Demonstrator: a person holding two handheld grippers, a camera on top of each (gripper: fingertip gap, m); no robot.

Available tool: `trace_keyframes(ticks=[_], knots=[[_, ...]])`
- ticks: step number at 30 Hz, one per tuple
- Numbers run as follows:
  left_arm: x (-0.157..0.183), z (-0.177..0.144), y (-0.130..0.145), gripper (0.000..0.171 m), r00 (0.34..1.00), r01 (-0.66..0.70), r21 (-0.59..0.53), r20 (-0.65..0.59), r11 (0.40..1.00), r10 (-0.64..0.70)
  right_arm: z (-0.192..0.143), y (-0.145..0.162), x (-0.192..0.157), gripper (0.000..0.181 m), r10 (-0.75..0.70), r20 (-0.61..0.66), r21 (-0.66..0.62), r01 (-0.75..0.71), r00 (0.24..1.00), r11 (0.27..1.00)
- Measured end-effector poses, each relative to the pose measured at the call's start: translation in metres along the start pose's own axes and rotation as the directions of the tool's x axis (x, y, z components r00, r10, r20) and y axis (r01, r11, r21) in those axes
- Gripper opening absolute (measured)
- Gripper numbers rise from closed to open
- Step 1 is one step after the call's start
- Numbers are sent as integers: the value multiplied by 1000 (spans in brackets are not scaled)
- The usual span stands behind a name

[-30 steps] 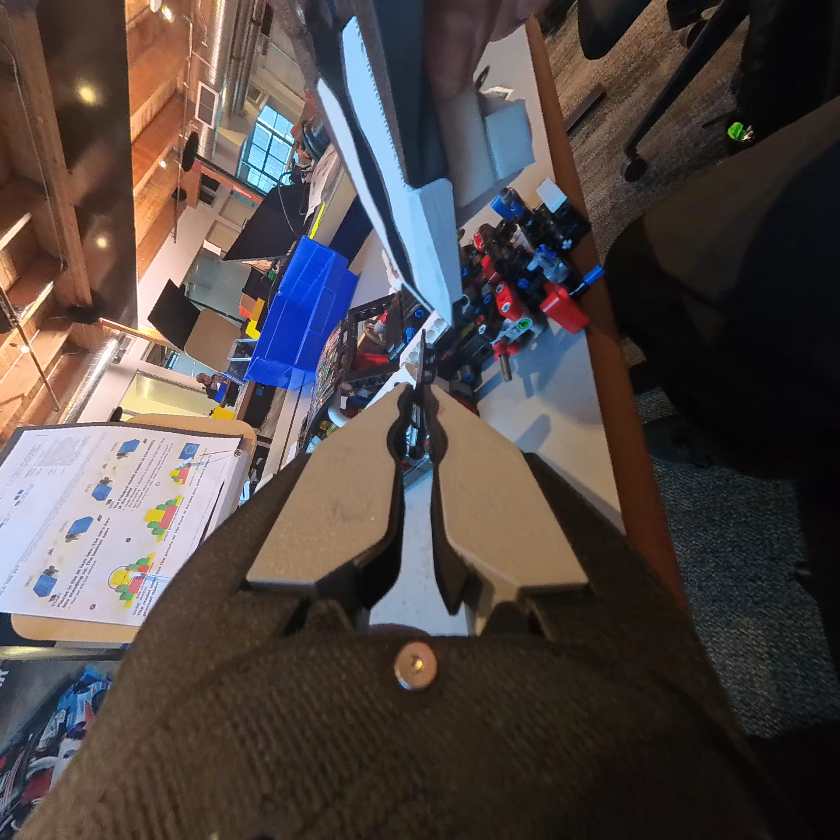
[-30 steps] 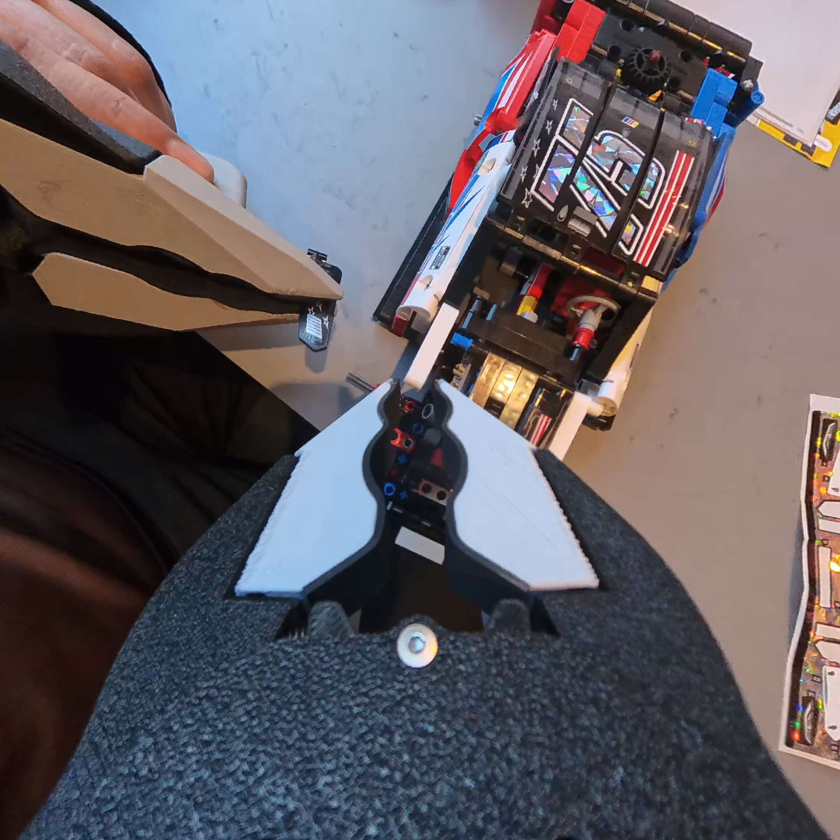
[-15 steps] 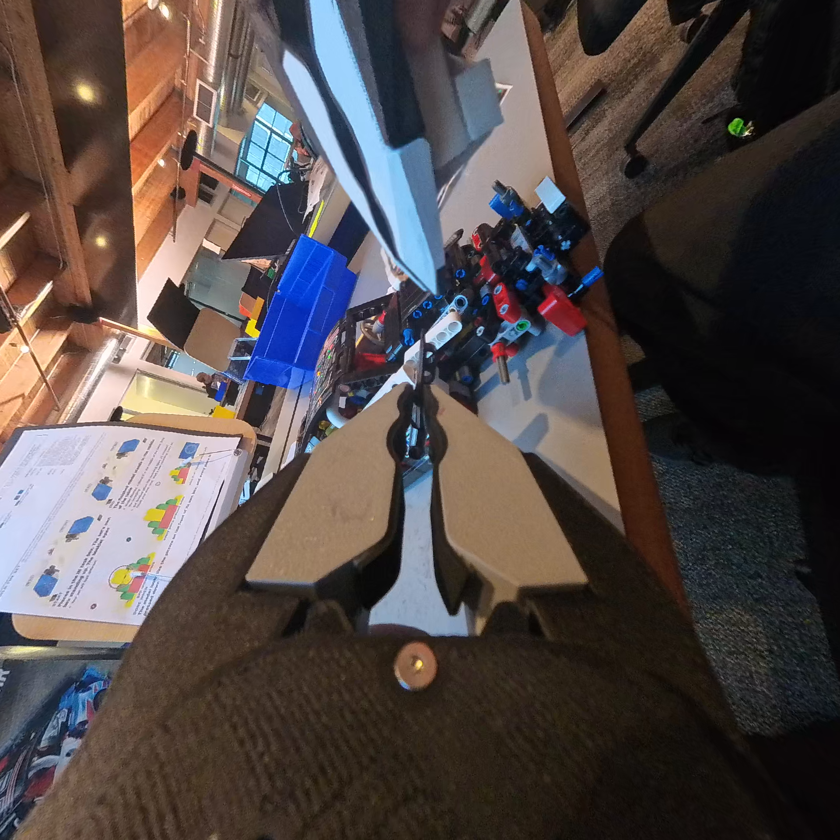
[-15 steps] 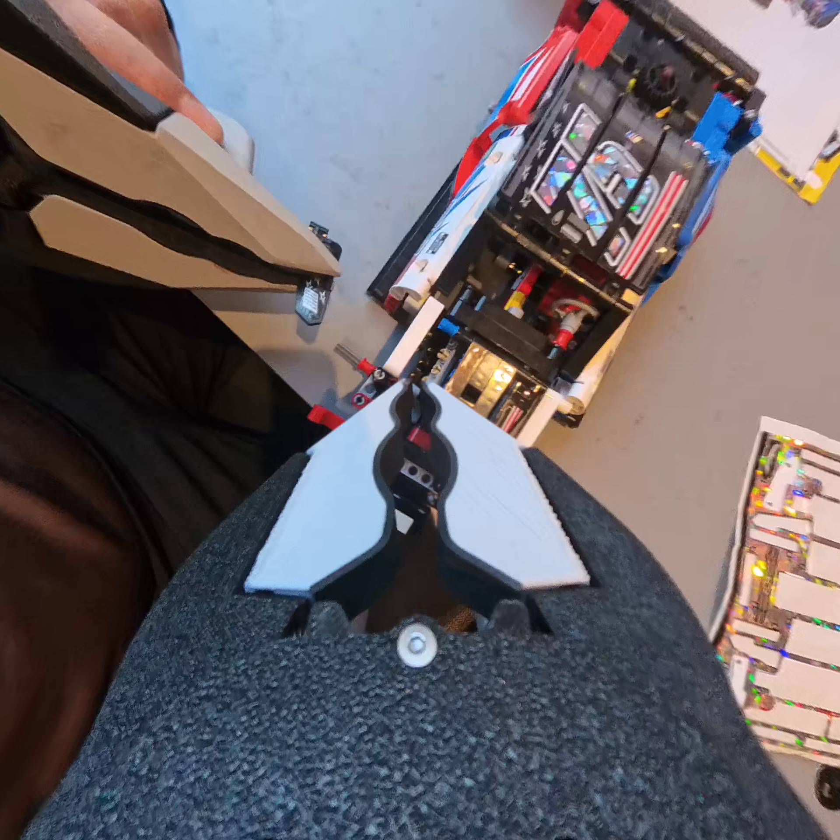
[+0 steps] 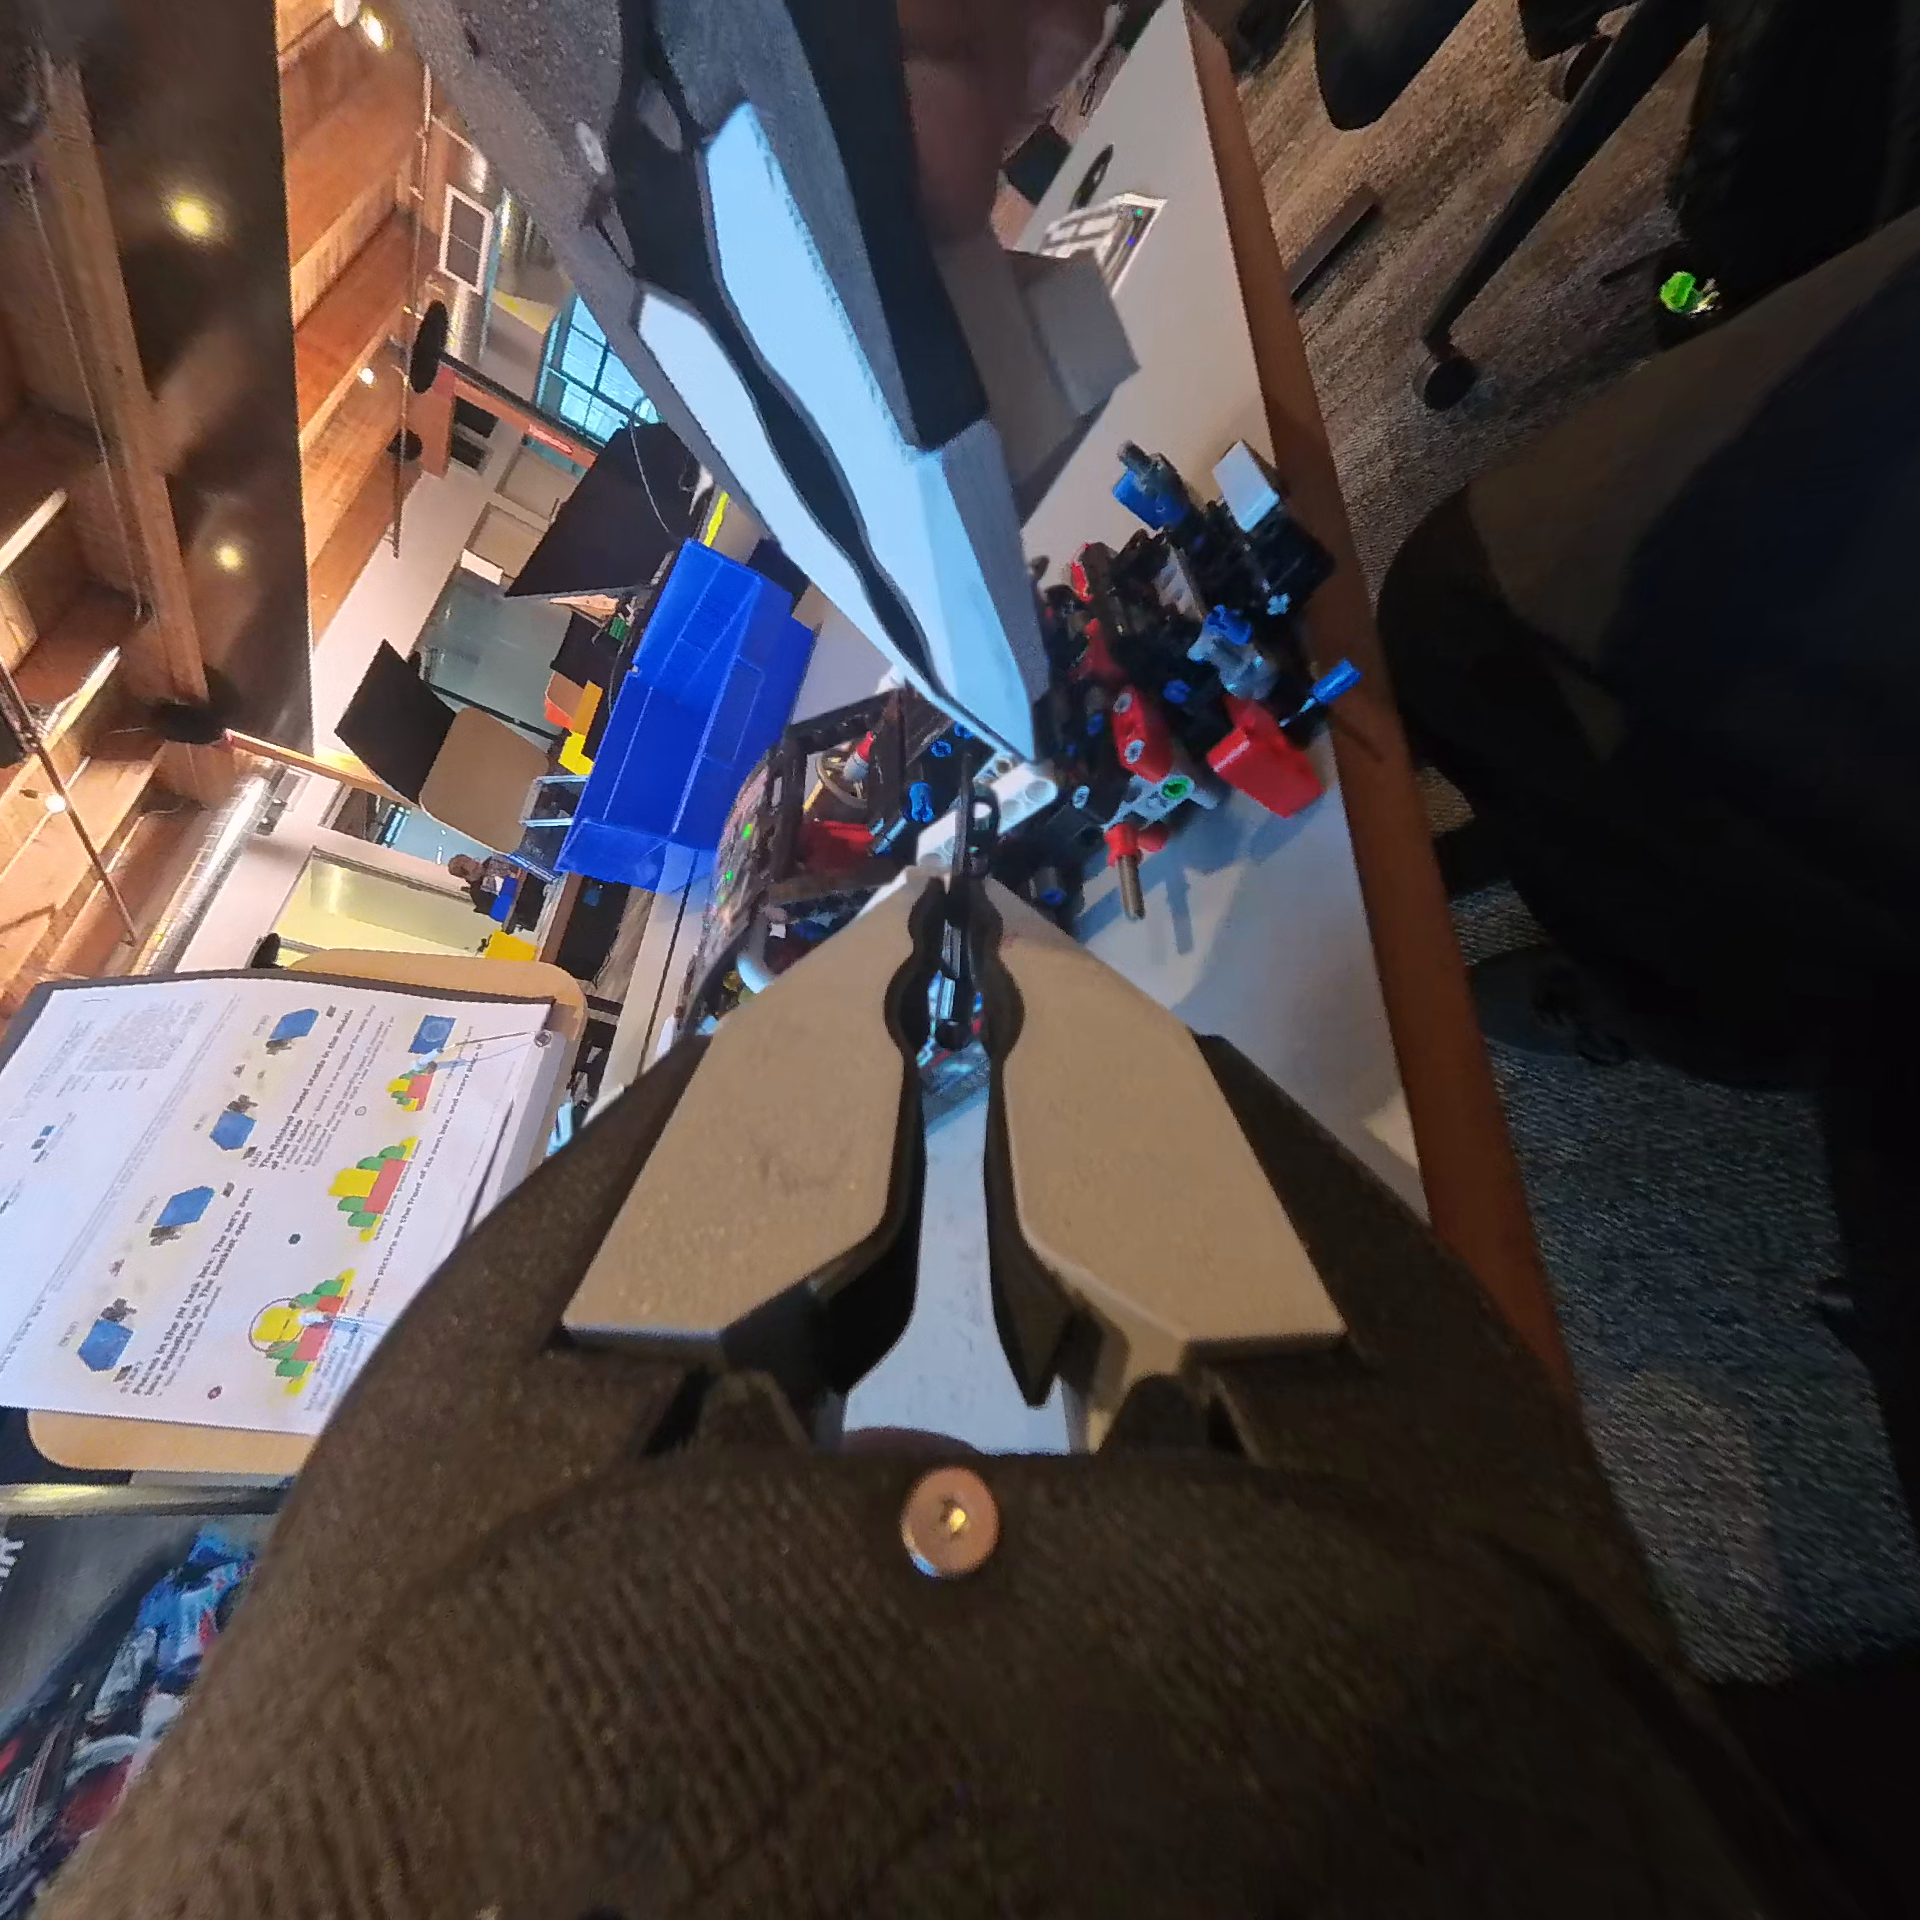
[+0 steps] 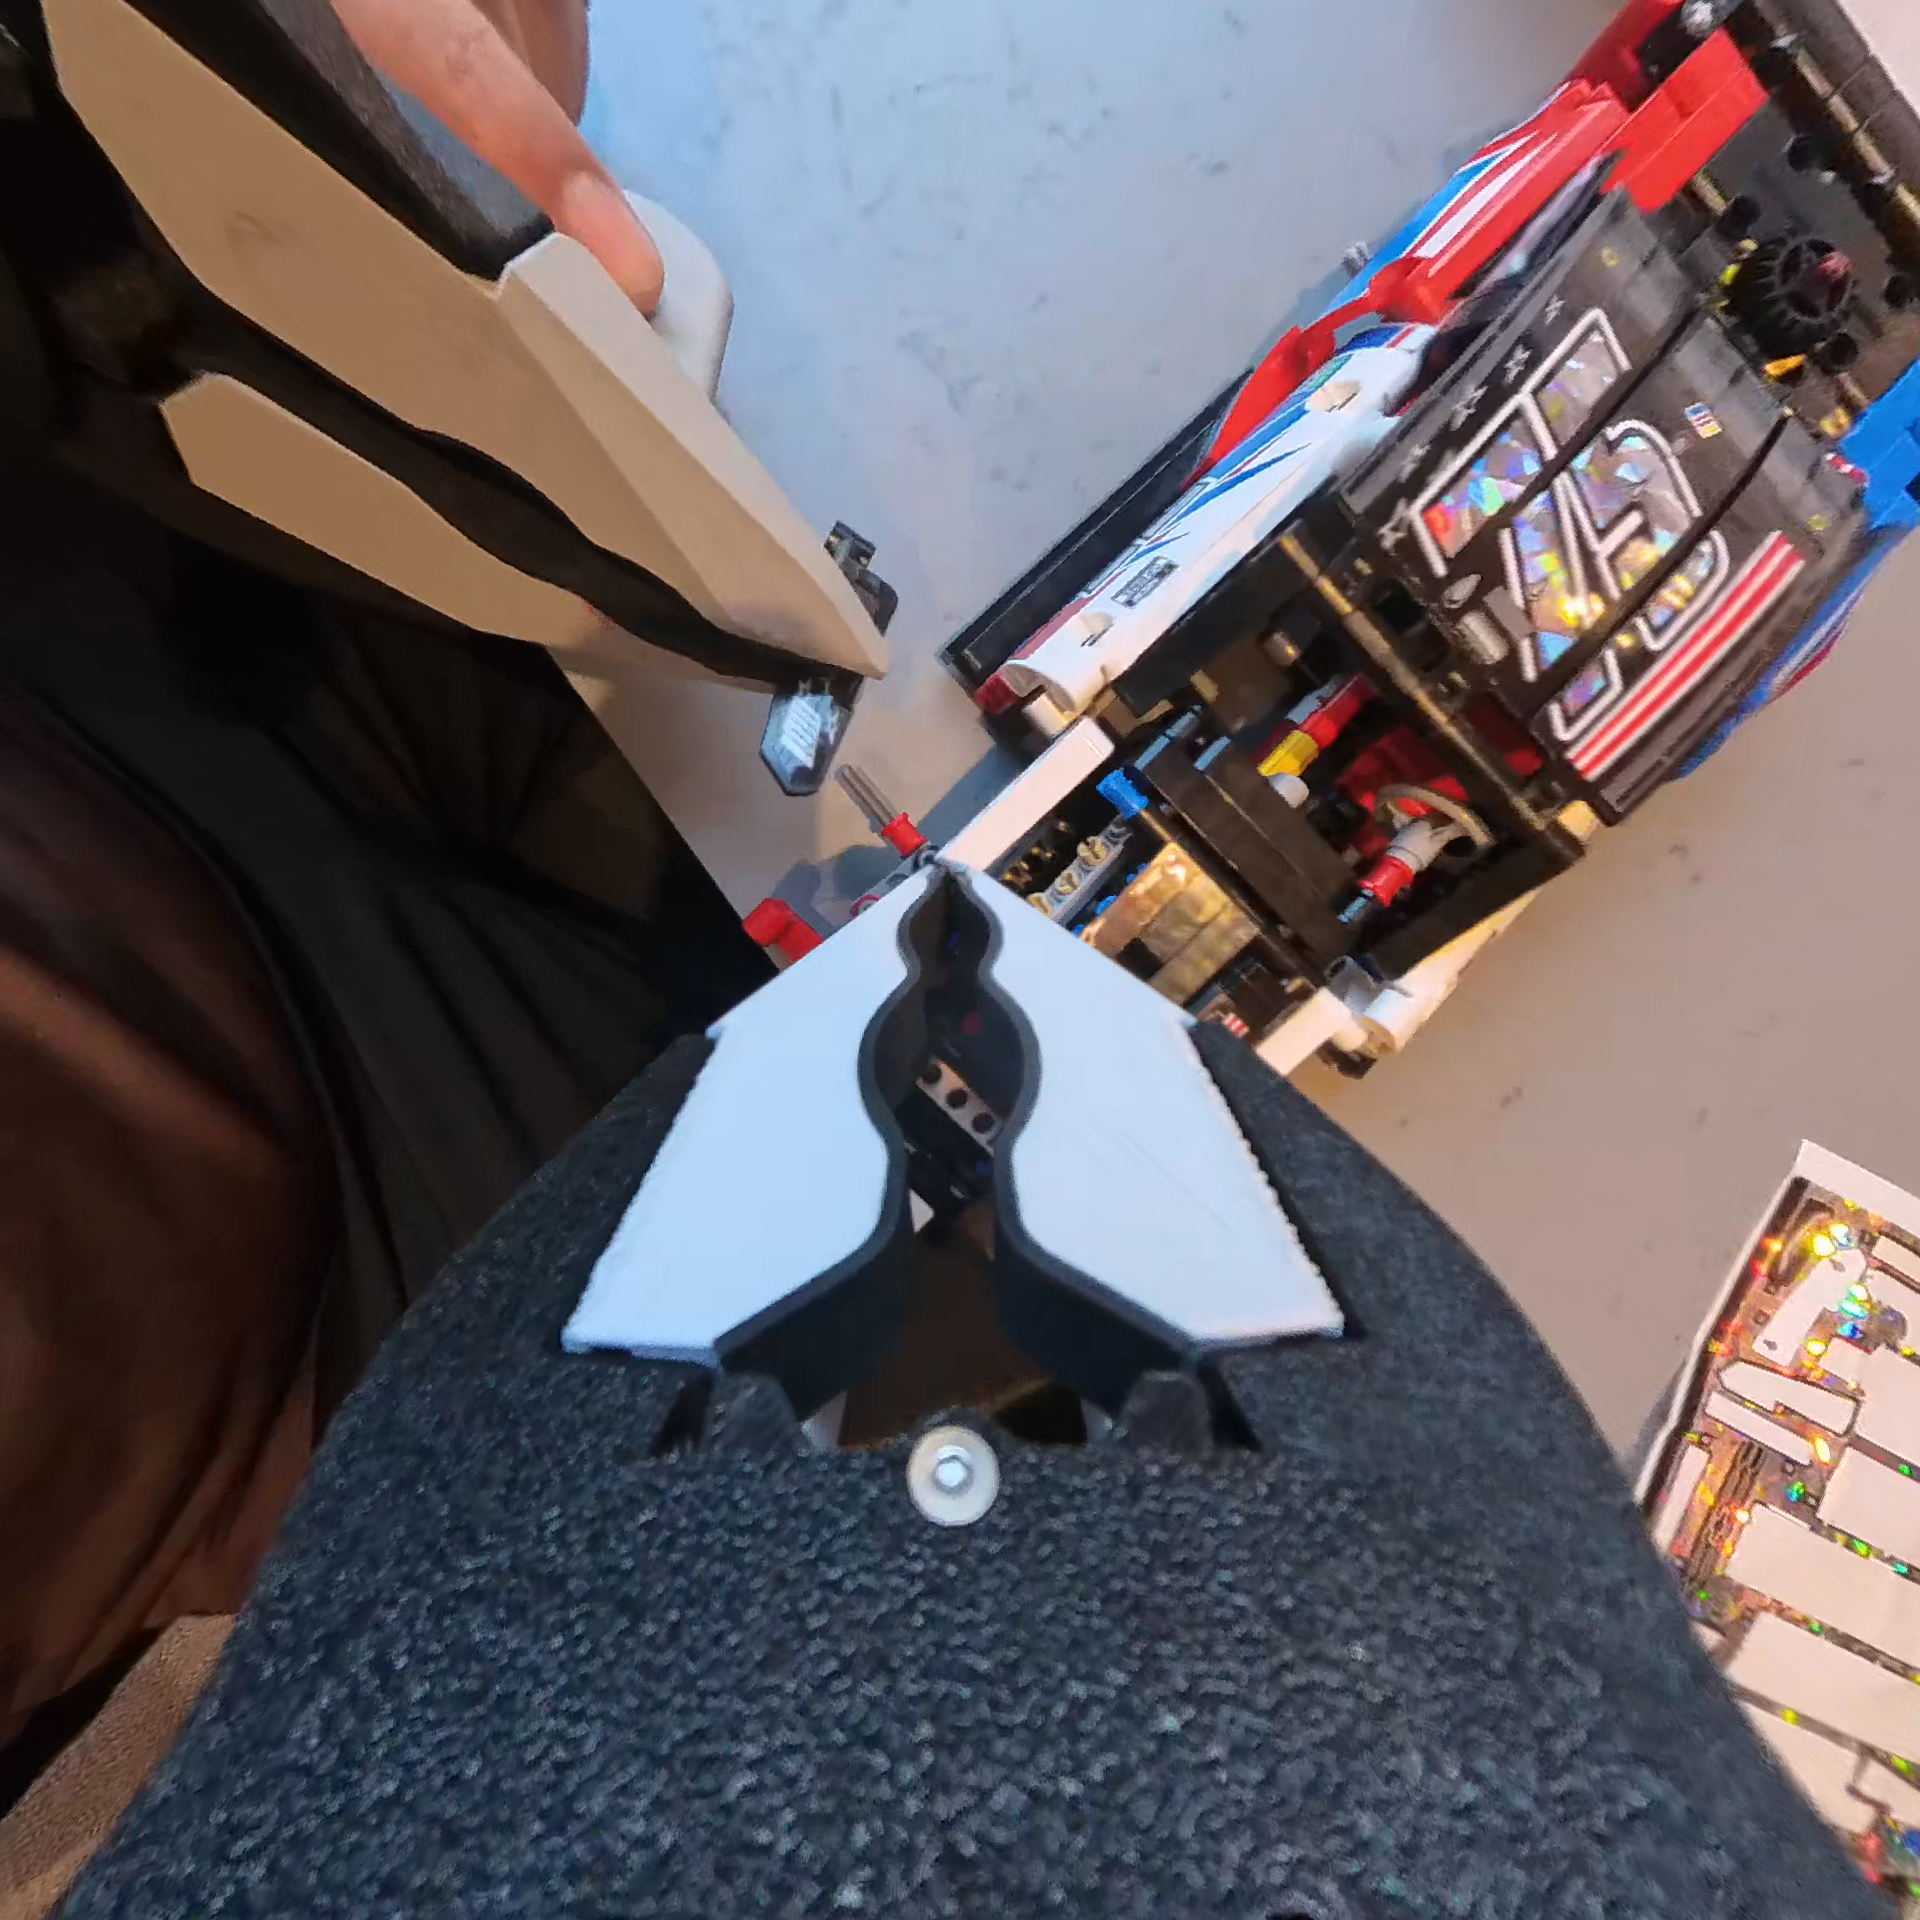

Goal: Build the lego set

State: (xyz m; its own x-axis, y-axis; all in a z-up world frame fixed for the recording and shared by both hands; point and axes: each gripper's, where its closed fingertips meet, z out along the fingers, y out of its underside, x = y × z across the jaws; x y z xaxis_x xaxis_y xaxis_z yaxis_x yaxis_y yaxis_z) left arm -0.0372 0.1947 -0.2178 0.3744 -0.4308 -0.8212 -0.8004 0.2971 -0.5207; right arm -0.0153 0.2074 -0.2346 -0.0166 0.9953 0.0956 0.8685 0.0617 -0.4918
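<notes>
- Our left gripper [image 5: 951, 883] is clenched on a small black panel [image 5: 966, 831]; the piece stands edge-on between the tips and pokes out past them.
- In the right wrist view that same panel [image 6: 805, 727] hangs just under the left gripper's tips, close to the car's open end but not touching it.
- Our right gripper [image 6: 943, 873] has its jaws closed at the tips with nothing clearly pinched; dark car parts show through the gap behind the tips, so we judge it empty.
- The car [image 6: 1455, 644] lies on the grey table [image 6: 1039, 260], near the table's edge, with the sticker sheet [image 6: 1808, 1455] off to one side.
- Risk: the panel is held only by a thin edge, so we think a sideways push against the car could twist it out of the grip.
- Risk: a red-tipped axle [image 6: 878, 810] juts out just beside the panel; we could snag it on the way in and knock it loose.
- Risk: with the right gripper not holding the car, we judge that pressing the panel on may slide the car towards the edge.
- Risk: the loose parts [image 5: 1195, 707] crowd that edge and a sweep could send some off.
</notes>
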Motion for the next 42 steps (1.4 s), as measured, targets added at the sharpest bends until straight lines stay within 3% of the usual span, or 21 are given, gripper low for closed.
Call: trace_keyframes(ticks=[5,8,13,16,22,28,31,33,38,42], knots=[[-3,9,-15,0,985,-165,33,47,986,163,-18,-13,-2,11,61,87,173,-75,994,982],[-3,20,-18,0,954,-295,33,66,955,292,-22,-16,7,12,39,36,266,-47,999,963],[-15,14,-13,0,942,-324,50,104,945,318,-5,-12,13,0,9,-16,260,-5,1000,966],[-13,8,-16,0,937,-340,85,116,937,330,6,-9,7,0,-20,27,228,13,999,974],[0,18,-28,0,886,-463,163,103,871,452,7,-10,6,1,-53,29,224,46,998,973],[-5,29,-18,0,853,-520,212,82,828,515,-4,-2,17,0,59,39,276,-68,997,959],[-5,33,-15,0,853,-519,229,84,823,515,-18,0,13,18,163,144,347,-204,976,916],[-4,33,-19,0,856,-513,251,82,821,510,-22,0,7,15,208,181,367,-262,961,893],[-4,35,-18,0,853,-519,262,93,814,514,-24,1,6,13,208,71,383,-219,976,898],[-4,37,-18,0,847,-529,263,100,807,522,-30,-2,2,20,248,126,408,-278,960,870]])
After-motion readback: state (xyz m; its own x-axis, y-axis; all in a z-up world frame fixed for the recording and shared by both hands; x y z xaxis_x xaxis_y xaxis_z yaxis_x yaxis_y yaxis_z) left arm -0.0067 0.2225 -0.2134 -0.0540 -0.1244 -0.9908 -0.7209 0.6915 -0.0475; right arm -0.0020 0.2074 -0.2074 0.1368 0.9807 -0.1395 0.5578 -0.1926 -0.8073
